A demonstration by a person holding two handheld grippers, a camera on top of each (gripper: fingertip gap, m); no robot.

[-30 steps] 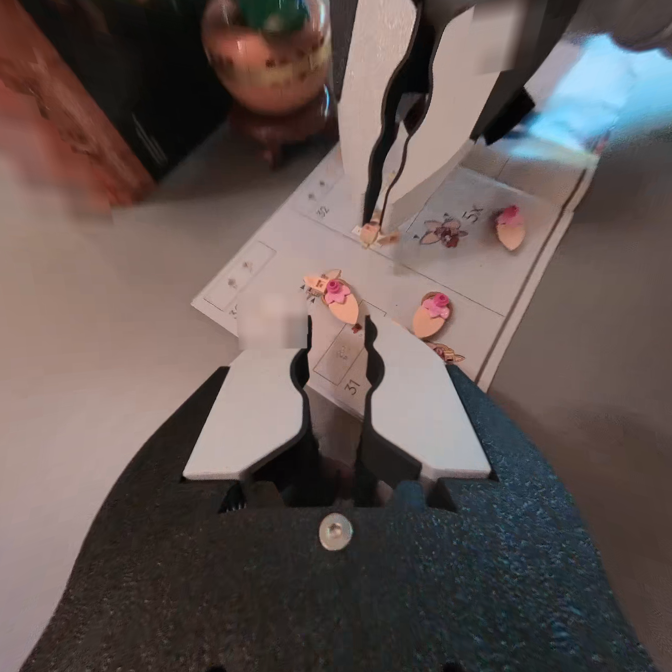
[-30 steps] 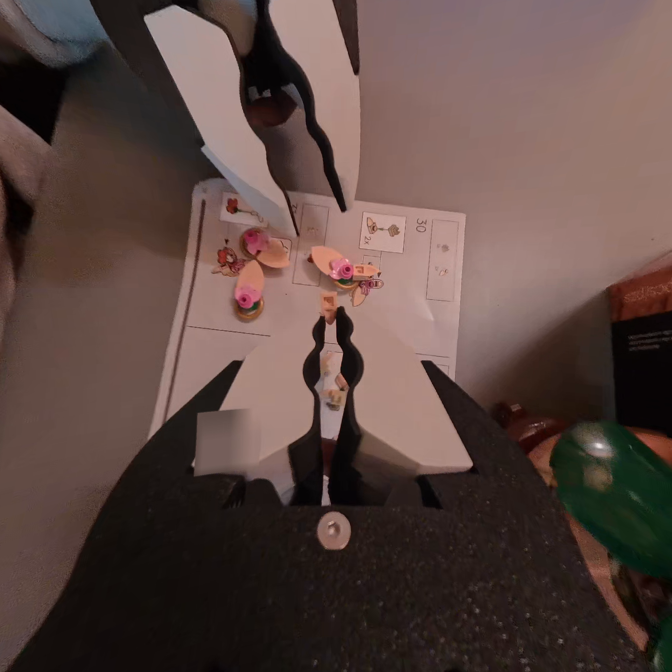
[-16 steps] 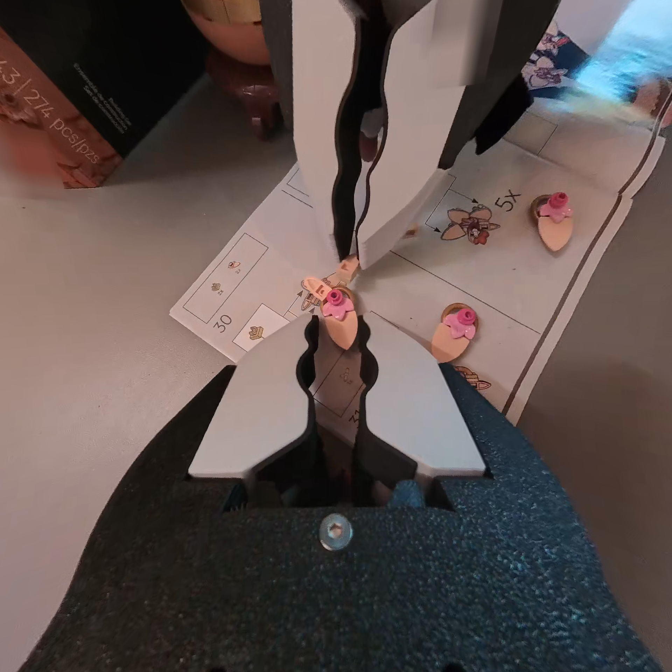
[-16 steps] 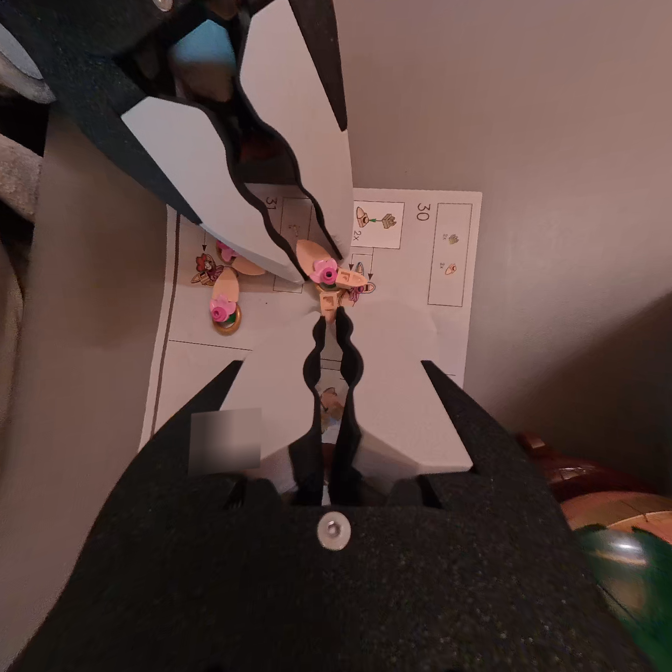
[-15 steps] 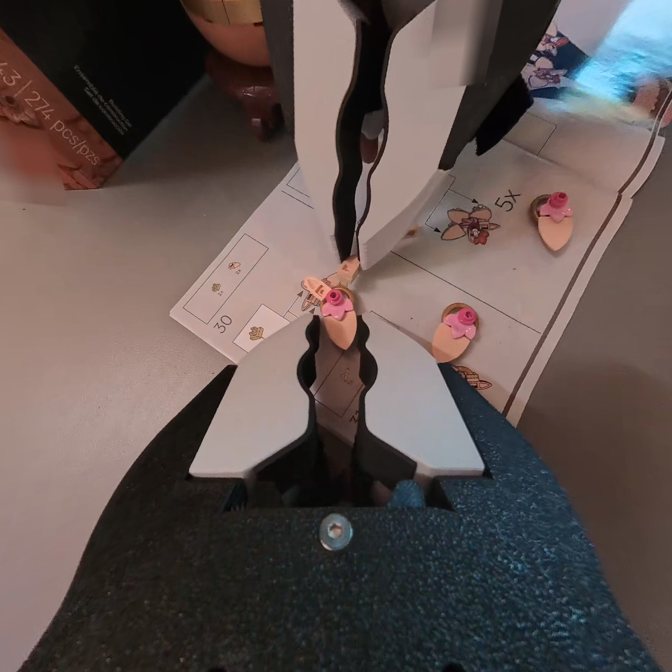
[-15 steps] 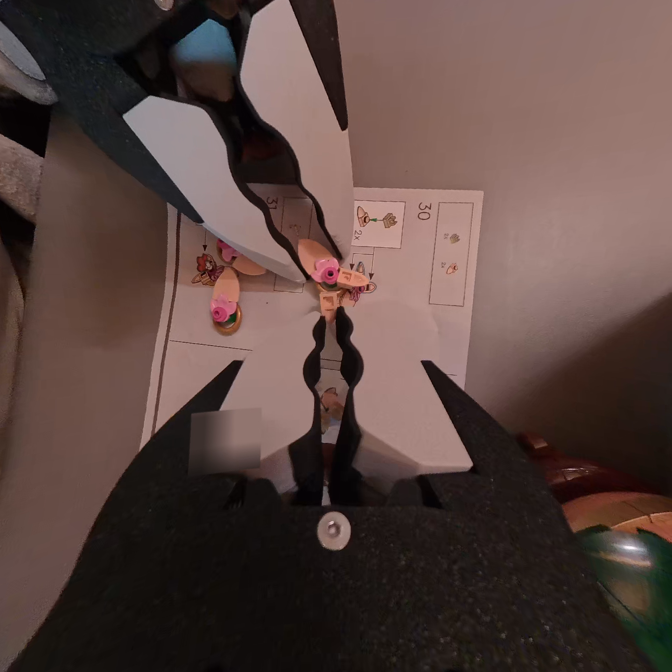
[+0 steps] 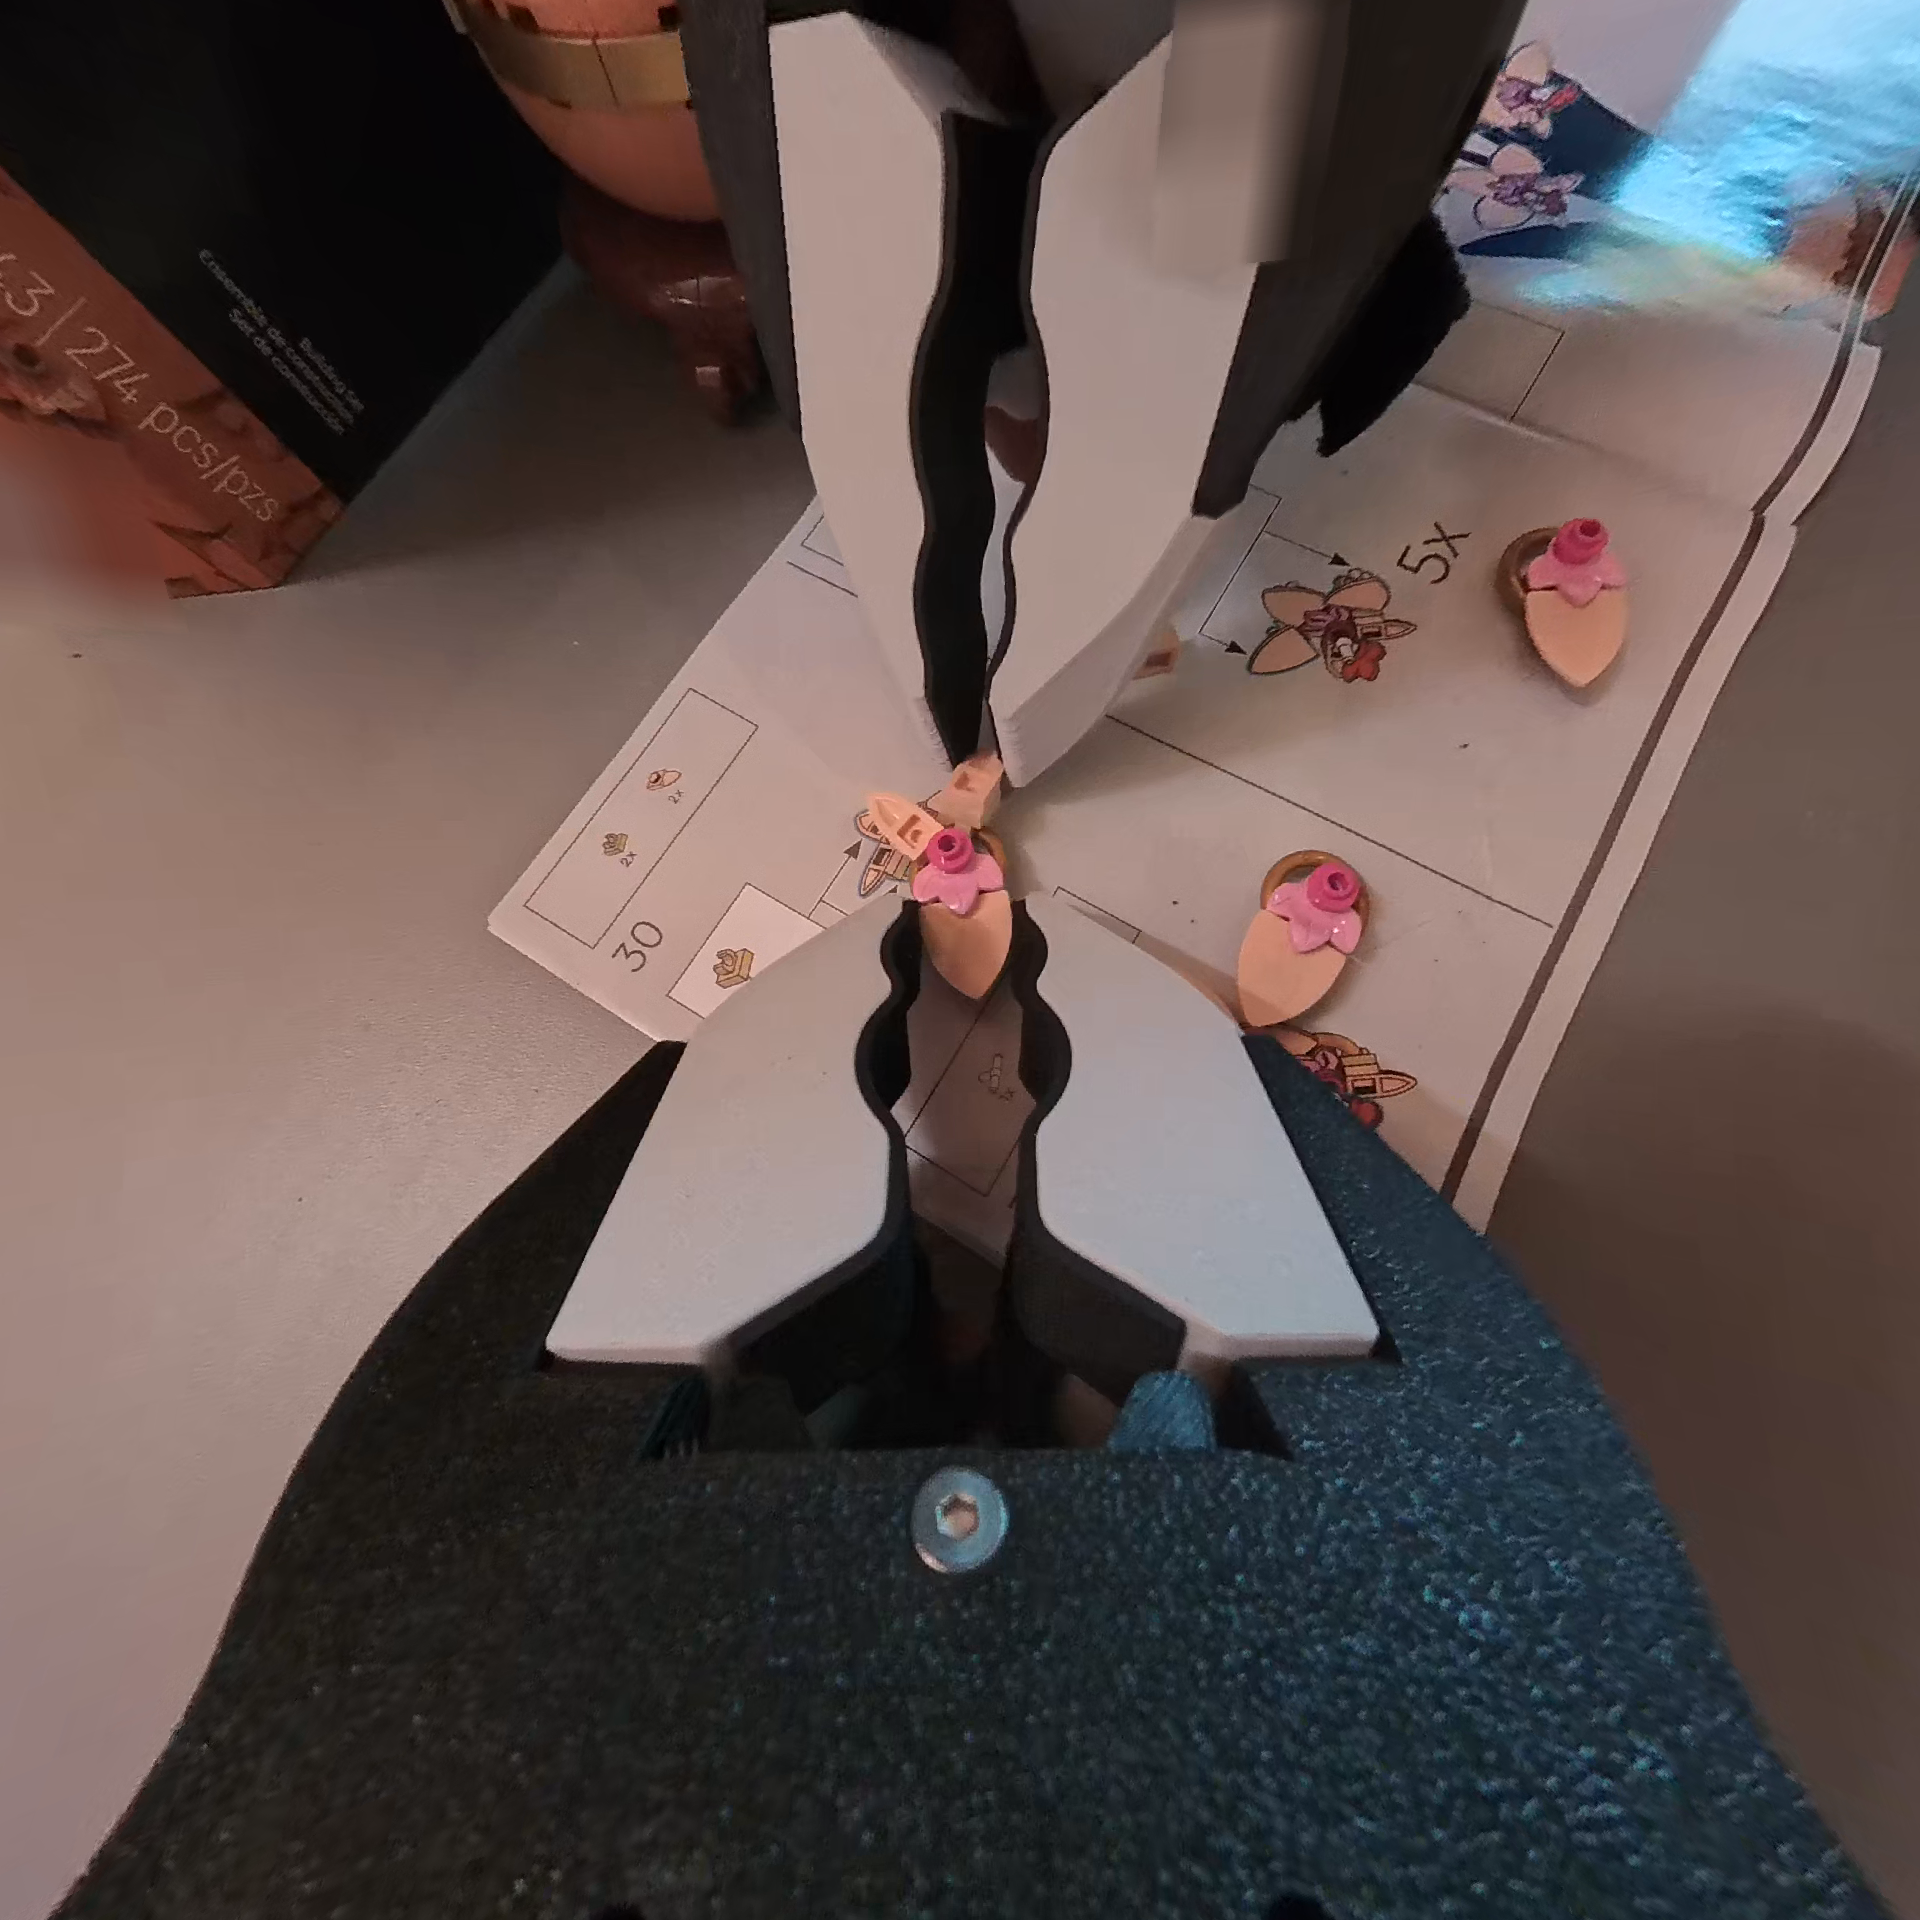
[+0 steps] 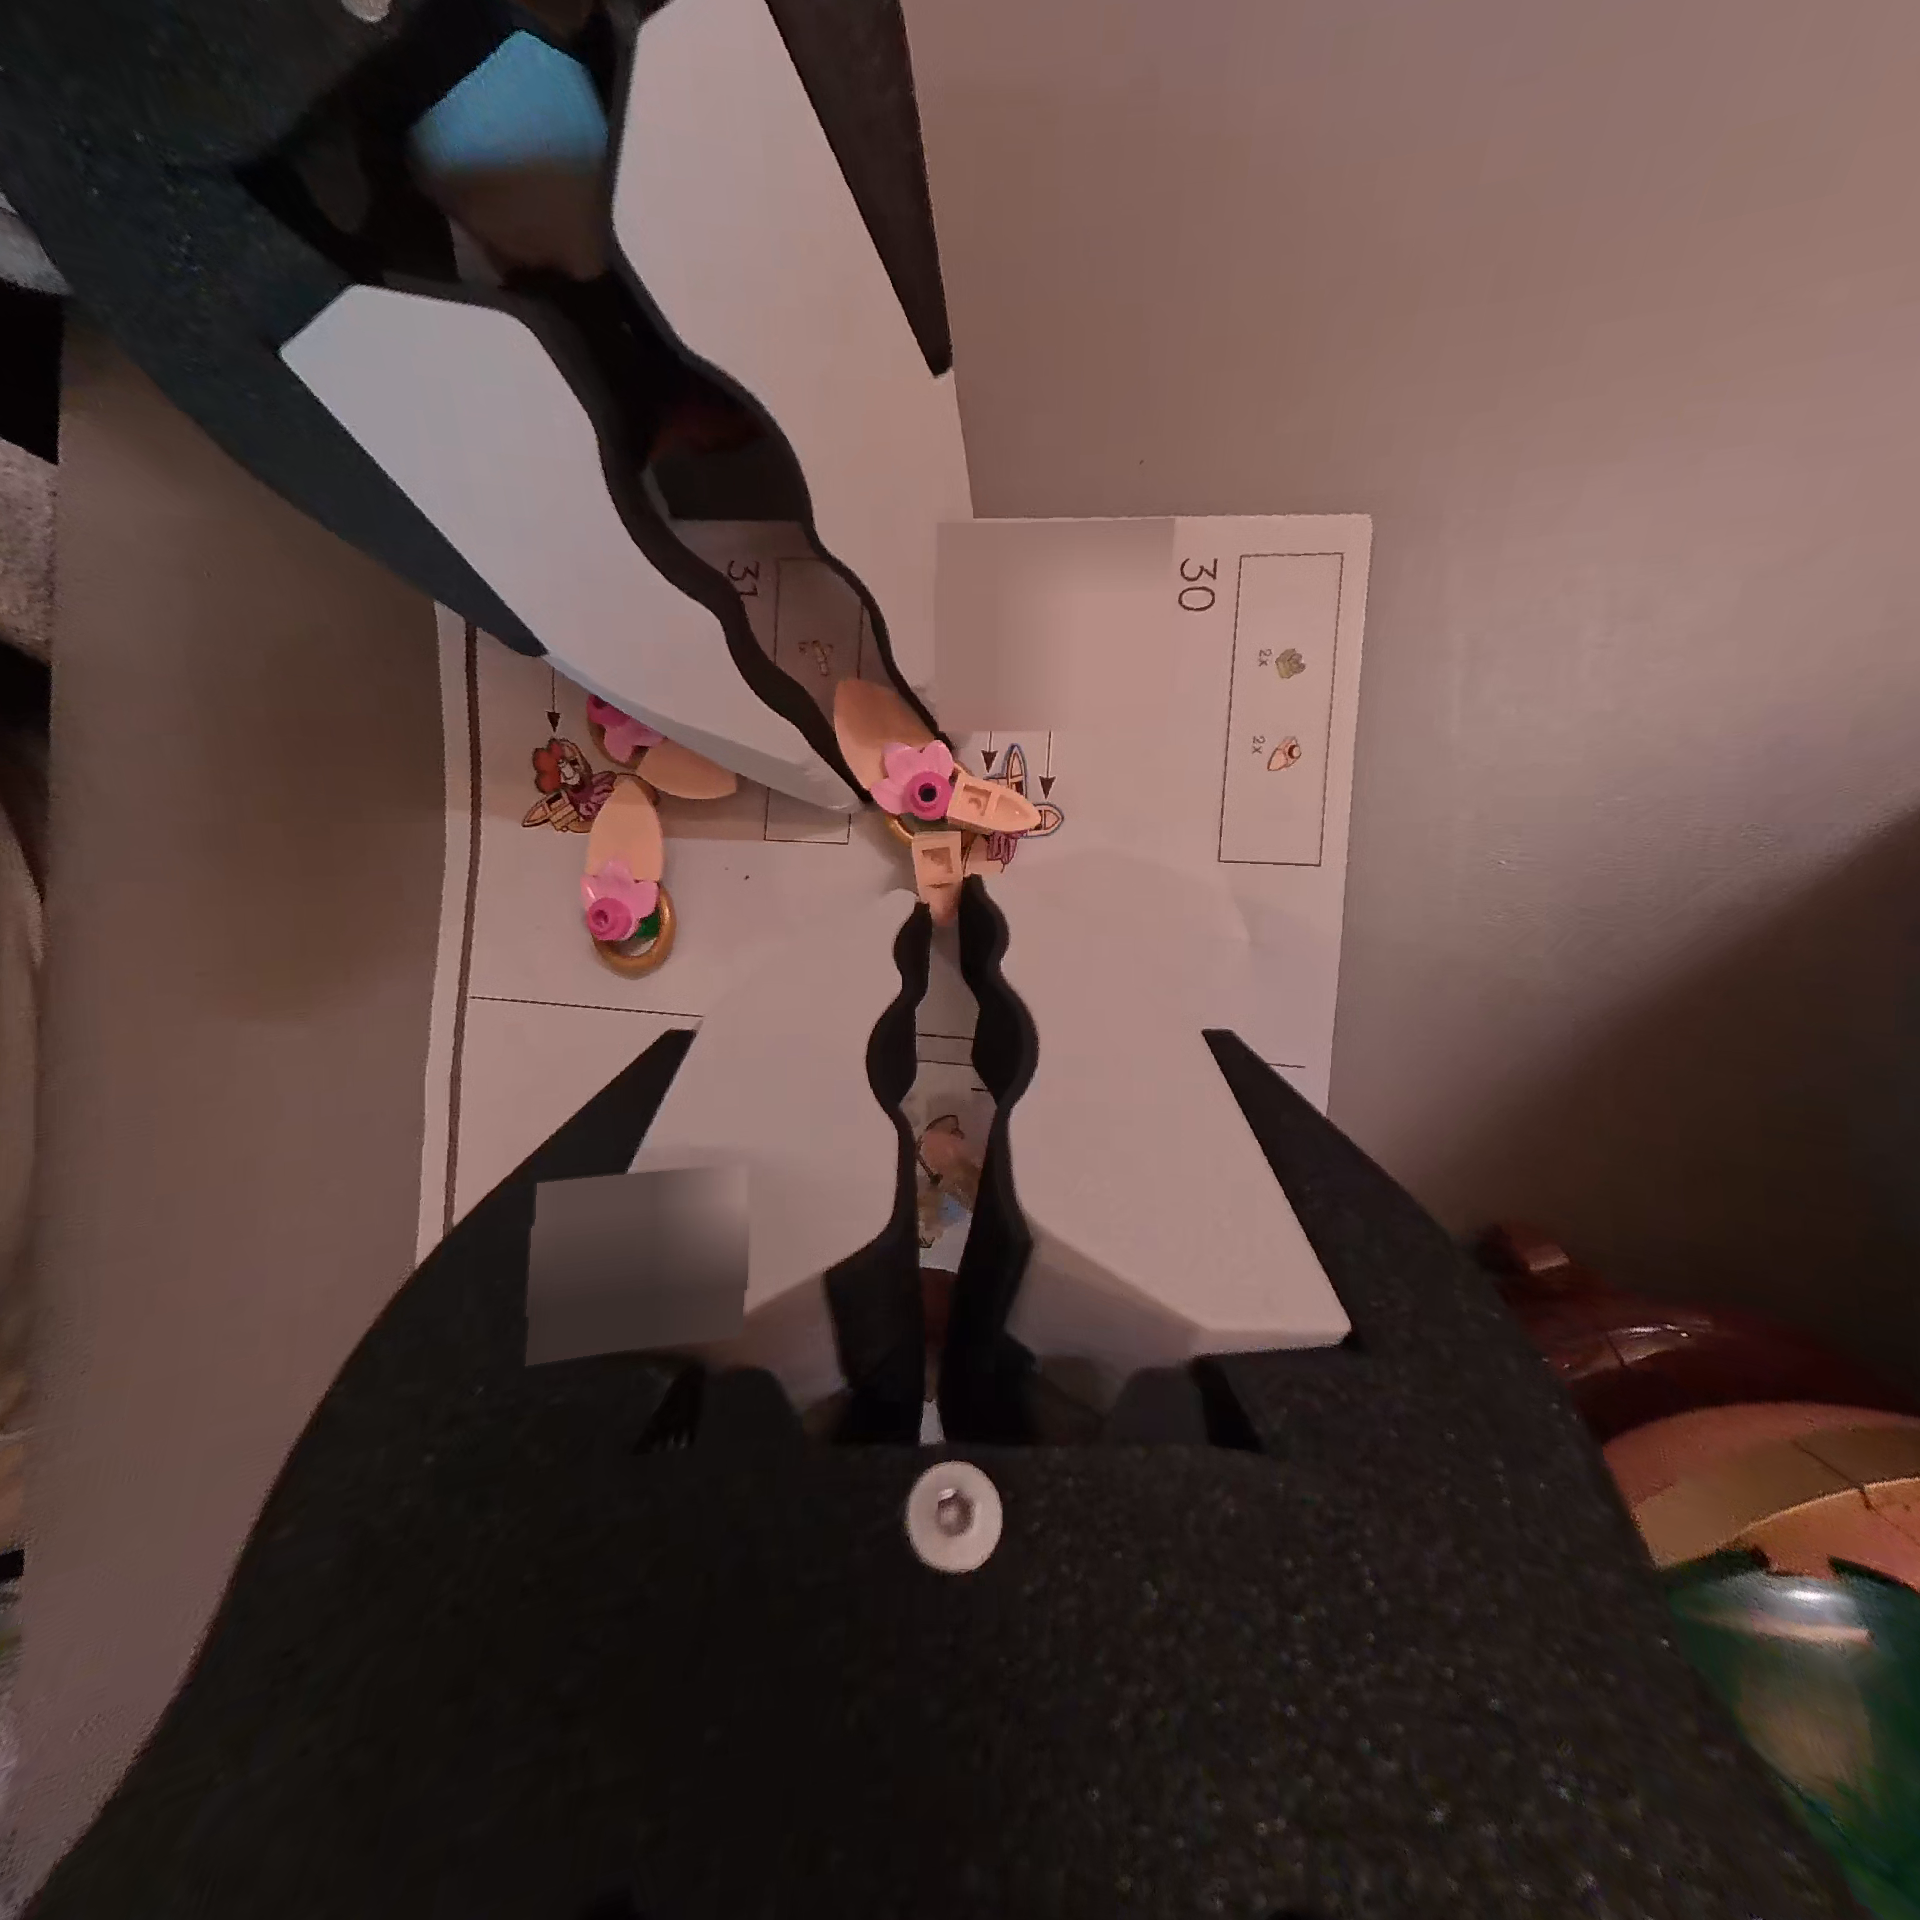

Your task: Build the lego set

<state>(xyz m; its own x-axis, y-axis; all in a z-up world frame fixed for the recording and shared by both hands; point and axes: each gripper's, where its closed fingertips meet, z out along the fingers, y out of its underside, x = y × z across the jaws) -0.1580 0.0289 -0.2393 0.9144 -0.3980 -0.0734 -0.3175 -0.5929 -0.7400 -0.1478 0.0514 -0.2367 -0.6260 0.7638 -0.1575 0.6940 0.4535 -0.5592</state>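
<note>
Both claws meet over an open white paper instruction booklet [image 7: 1195,831] lying on a pale grey surface [image 7: 260,831]. Left claw [image 7: 961,914] has its two grey fingers a little apart around the tan petal of a small lego flower with a pink blossom and gold ring [image 7: 961,914]; whether they press it cannot be told. Right claw [image 8: 943,906], fingers nearly together, pinches a tiny tan wedge-shaped lego piece [image 8: 940,878] at its tips, touching the flower's 6 o'clock side in the right wrist view. Compared with a second ago, the claws have drawn close together and the wedge, then held apart from the flower, now sits against it.

Two more pink-and-tan lego flowers lie on the booklet, one at 3 o'clock [image 7: 1304,940] of the held flower and one at 2 o'clock [image 7: 1569,603] in the left wrist view. A dark cardboard box [image 7: 177,343] stands at 10 o'clock, beside a rounded peach-coloured brick-built vase on a brown base [image 7: 634,177].
</note>
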